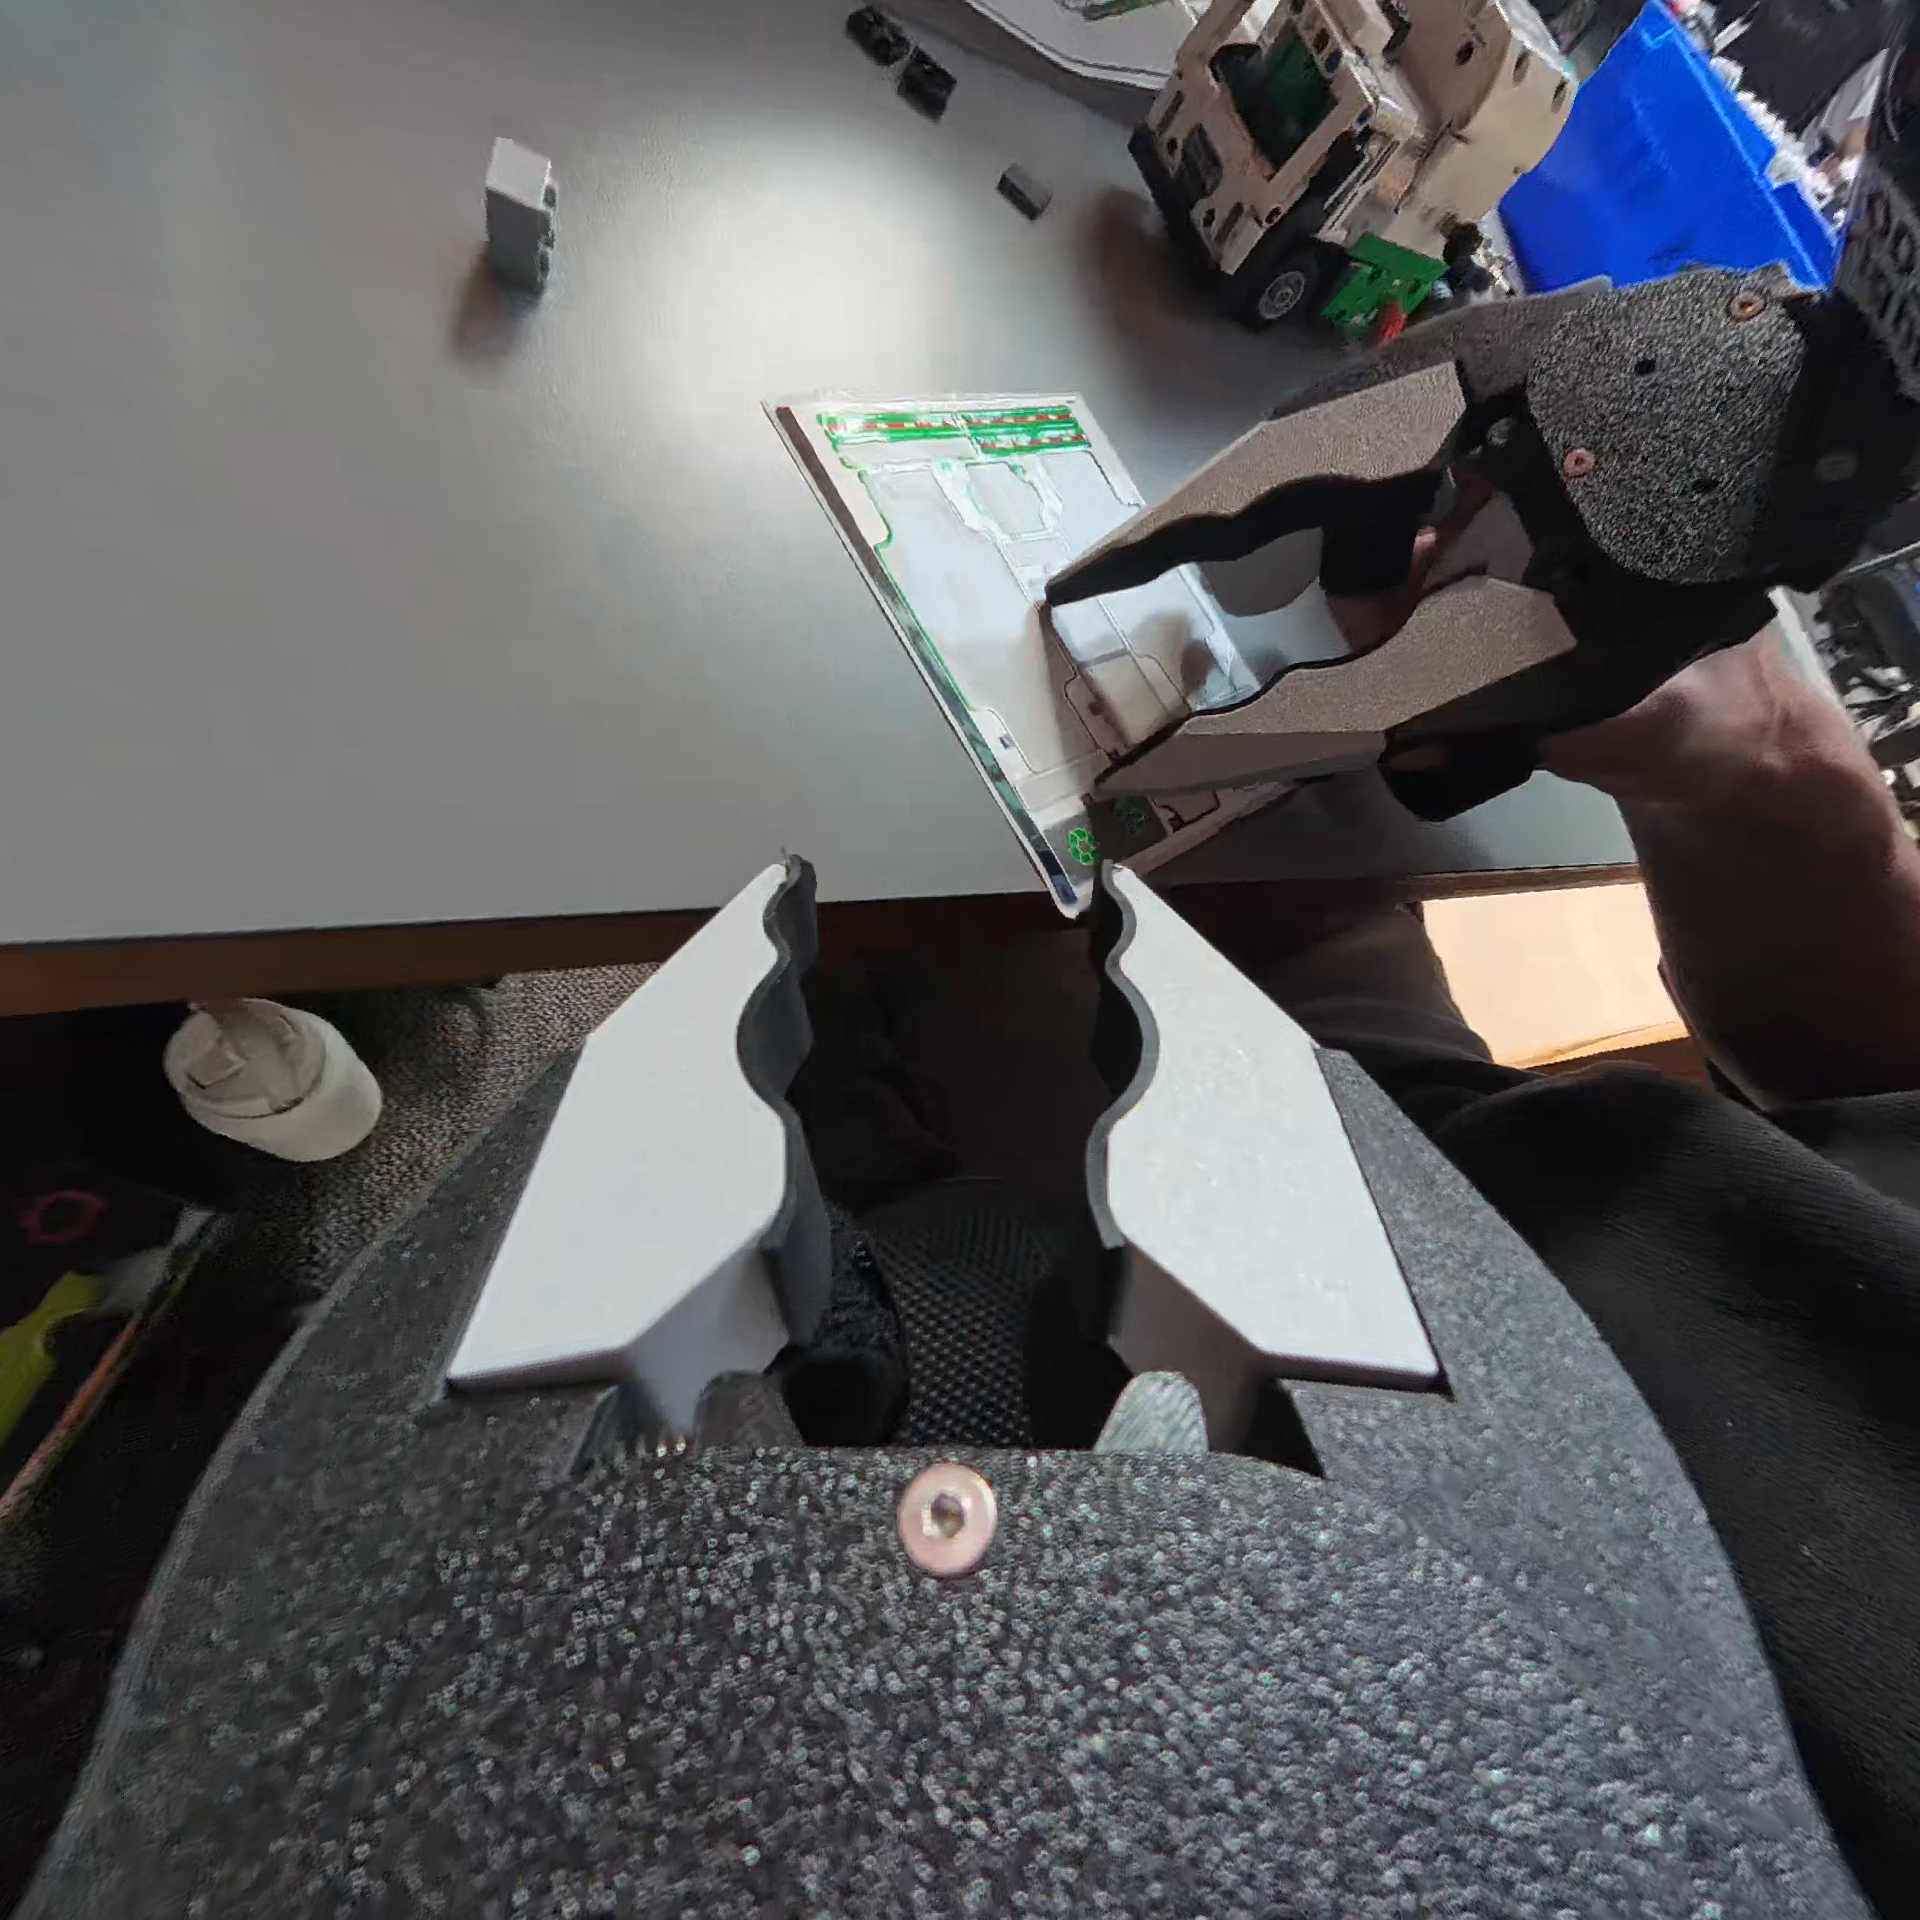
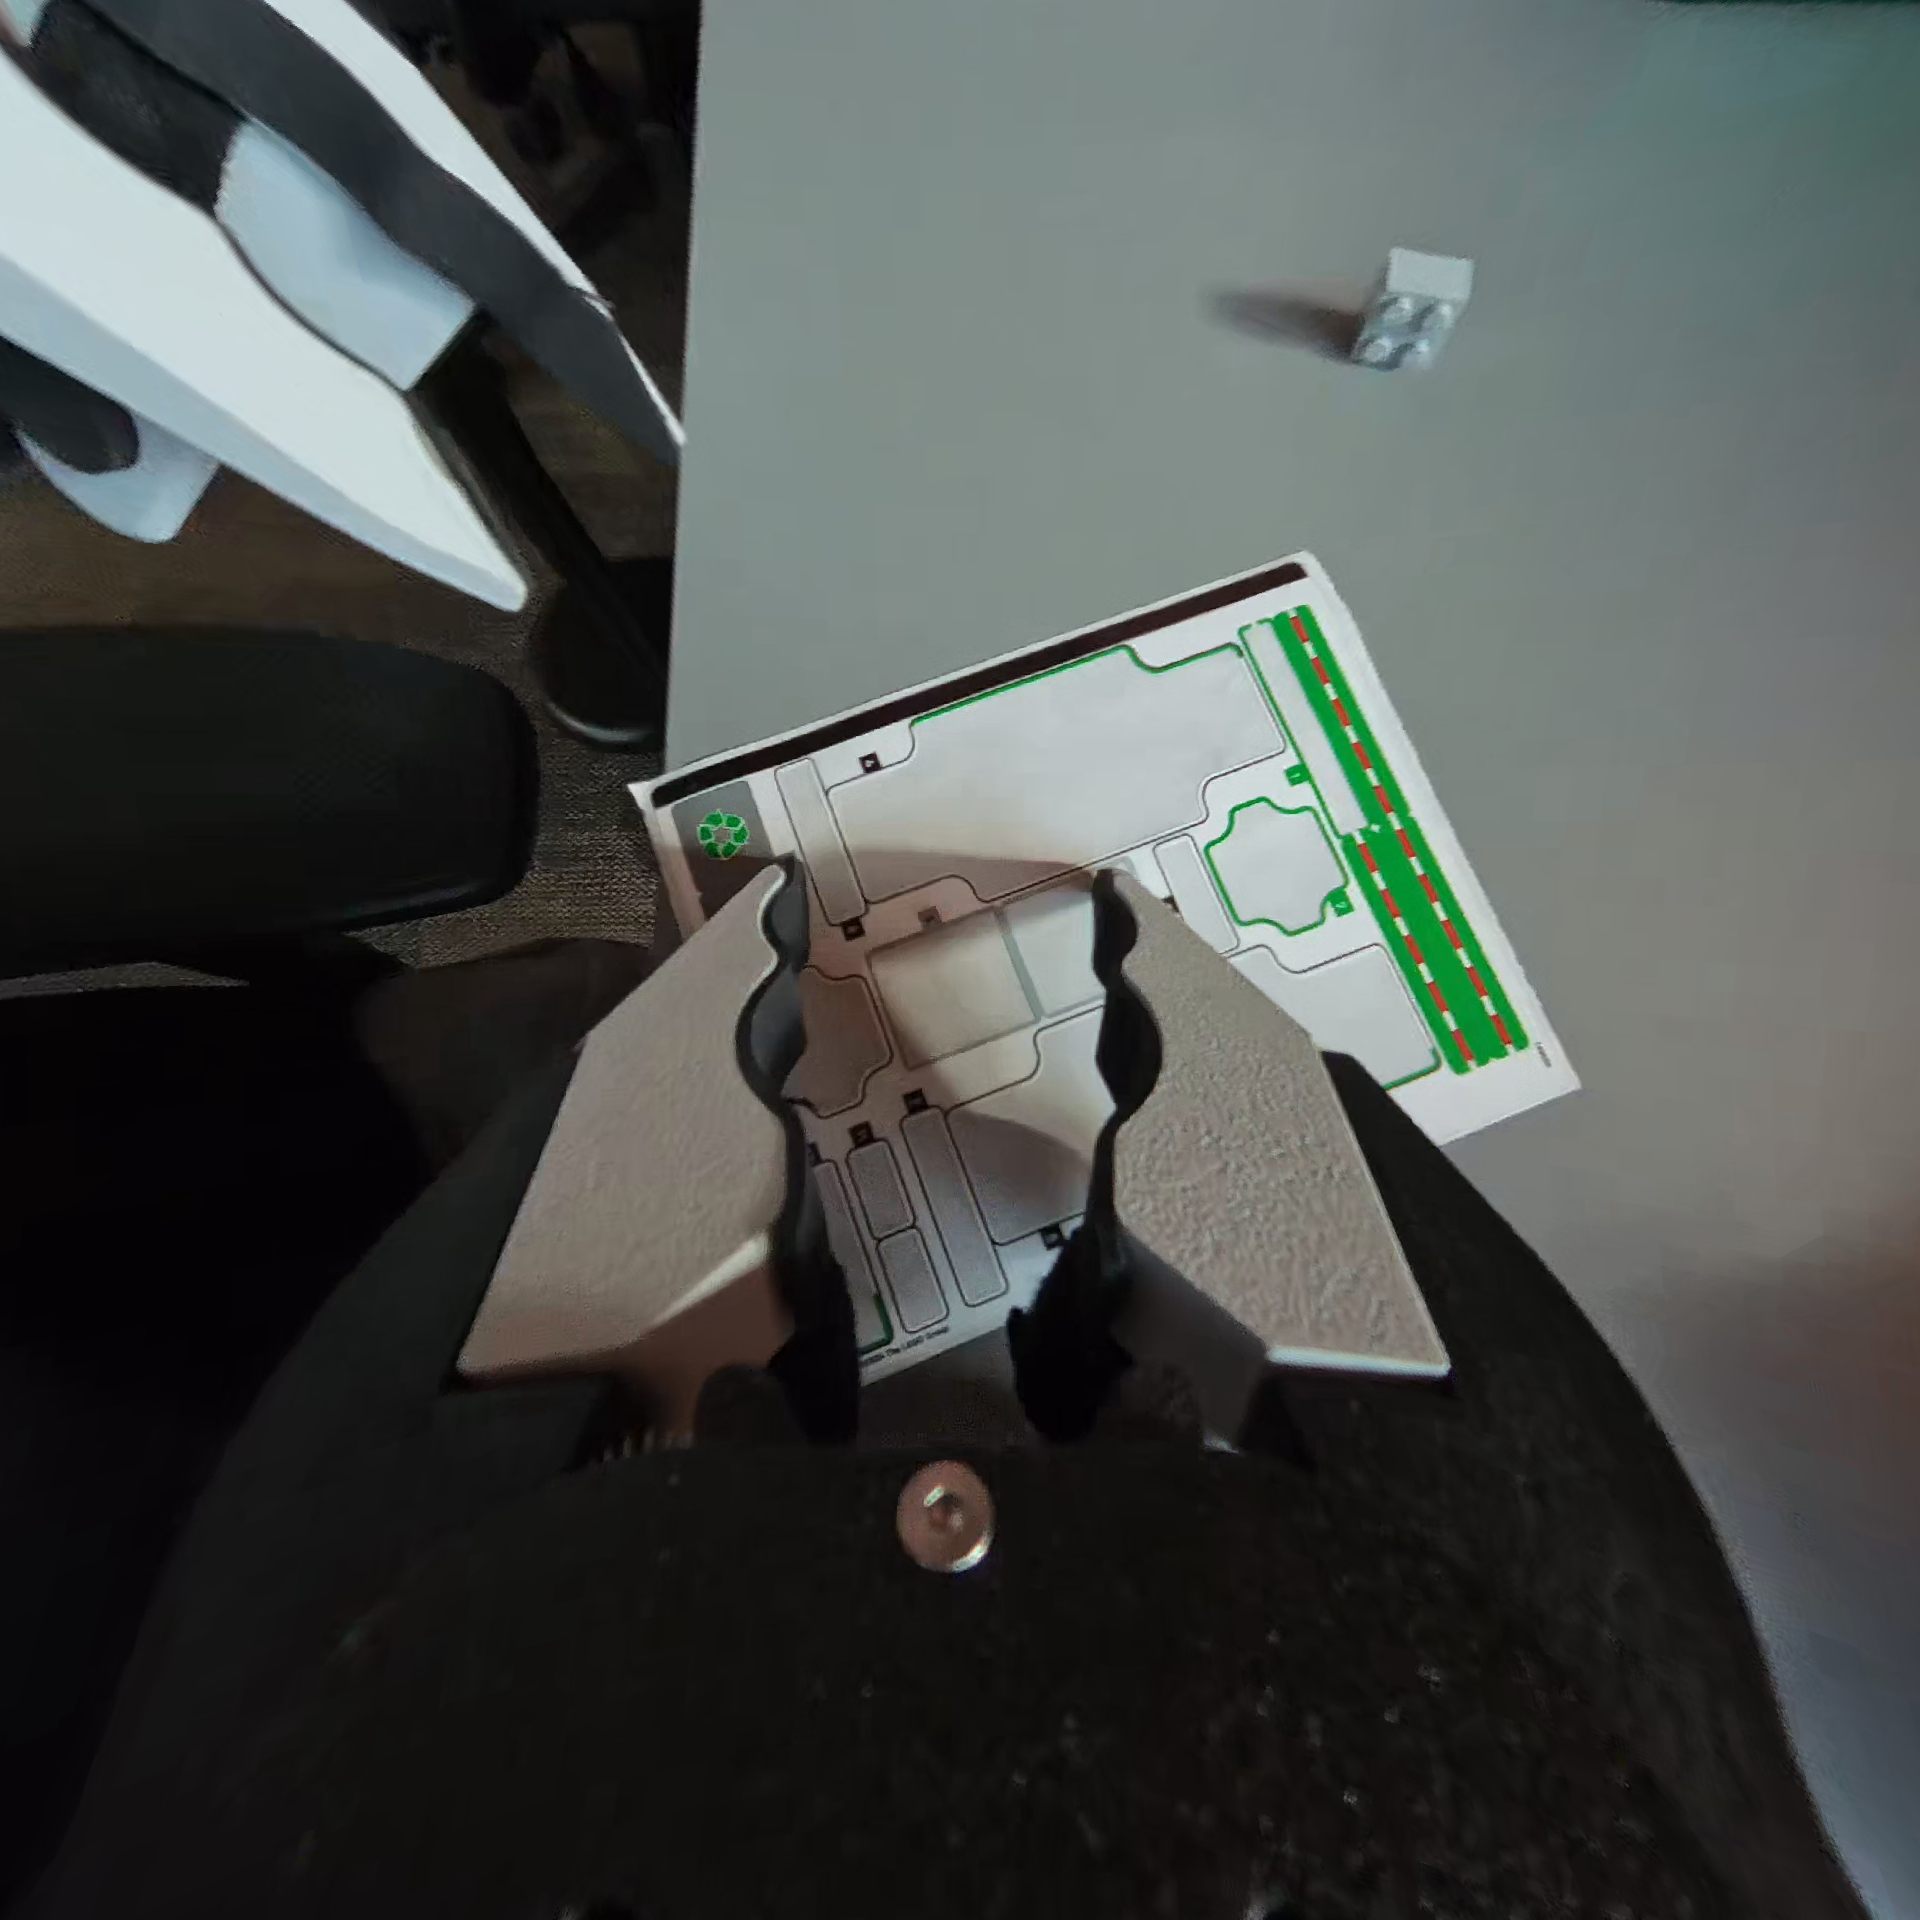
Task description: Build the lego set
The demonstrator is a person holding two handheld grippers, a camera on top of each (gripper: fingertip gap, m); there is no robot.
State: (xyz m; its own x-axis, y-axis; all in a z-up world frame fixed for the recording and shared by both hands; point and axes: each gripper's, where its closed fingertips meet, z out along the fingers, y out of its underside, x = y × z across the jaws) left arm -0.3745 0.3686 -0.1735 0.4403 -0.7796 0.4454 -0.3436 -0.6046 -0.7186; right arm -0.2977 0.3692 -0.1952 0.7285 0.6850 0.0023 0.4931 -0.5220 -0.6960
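A white sticker sheet [image 1: 956,561] with green outlines and green-red stripes lies at the table's near edge, one corner hanging over it. It also shows in the right wrist view [image 2: 1081,769]. My right gripper [image 2: 945,883] is open, its jaws spread just above the sheet's near half; from the left wrist view [image 1: 1075,688] its lower finger looks close to or on the sheet. My left gripper [image 1: 948,881] is open and empty, off the table's front edge, next to the sheet's overhanging corner. A partly built white Lego truck [image 1: 1330,135] stands at the back right.
A light grey brick [image 1: 520,213] stands alone on the grey table [image 1: 364,571]; it also shows in the right wrist view [image 2: 1413,312]. Small black pieces [image 1: 899,52] and a dark piece [image 1: 1023,192] lie at the back. A blue bin [image 1: 1662,177] is at far right. A black chair [image 2: 260,769] is beside the table. The left gripper is farther from the partly built white Lego truck [image 1: 1330,135], some 30 cm, than the right, some 20 cm.
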